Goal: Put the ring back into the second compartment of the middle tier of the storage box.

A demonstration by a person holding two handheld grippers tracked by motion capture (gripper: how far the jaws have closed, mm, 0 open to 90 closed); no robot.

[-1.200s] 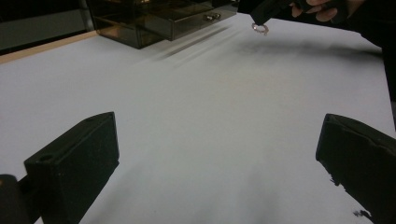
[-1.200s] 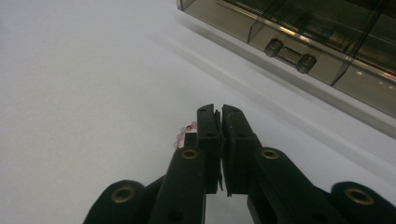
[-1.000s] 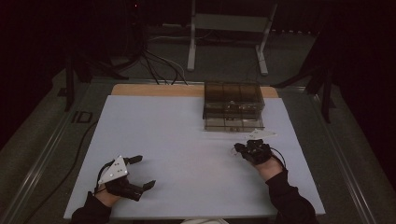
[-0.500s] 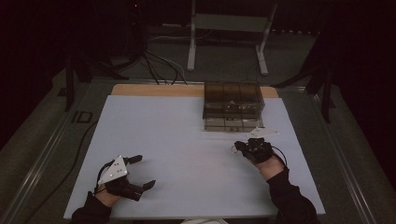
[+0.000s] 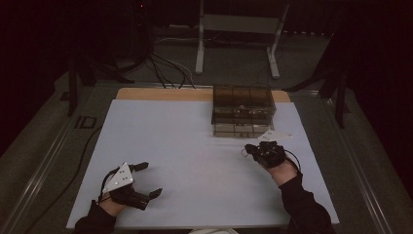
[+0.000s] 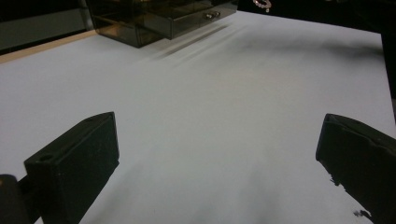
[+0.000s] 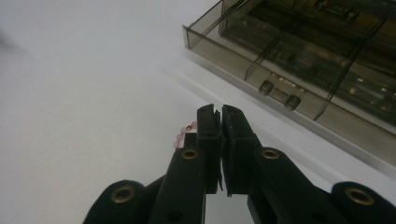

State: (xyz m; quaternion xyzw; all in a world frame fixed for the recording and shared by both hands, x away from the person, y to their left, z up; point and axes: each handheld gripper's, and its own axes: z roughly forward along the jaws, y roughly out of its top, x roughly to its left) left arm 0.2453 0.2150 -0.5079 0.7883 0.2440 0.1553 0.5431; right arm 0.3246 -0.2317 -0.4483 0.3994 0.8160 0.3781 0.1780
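Observation:
A smoked see-through box (image 5: 243,111) with compartments and a low drawer front stands at the far middle-right of the white table (image 5: 185,146). My right gripper (image 5: 251,150) hovers just in front of it, jaws pressed together on a string of small pink beads (image 7: 183,135) that pokes out at the left of the jaws (image 7: 220,112). The drawer's two small knobs (image 7: 279,94) lie just ahead to the right. My left gripper (image 5: 150,179) rests near the front left edge, jaws wide apart with bare table between them (image 6: 219,154). The box (image 6: 163,18) and beads (image 6: 262,3) appear far off.
A wooden strip (image 5: 160,94) runs along the table's far edge. Cables (image 5: 160,68) and a metal stand (image 5: 238,44) are on the dark floor behind. A cable (image 5: 73,161) trails down the left side of the table.
My right gripper has edged slightly toward the box and its grey plate now shows. The left gripper has stayed where it was.

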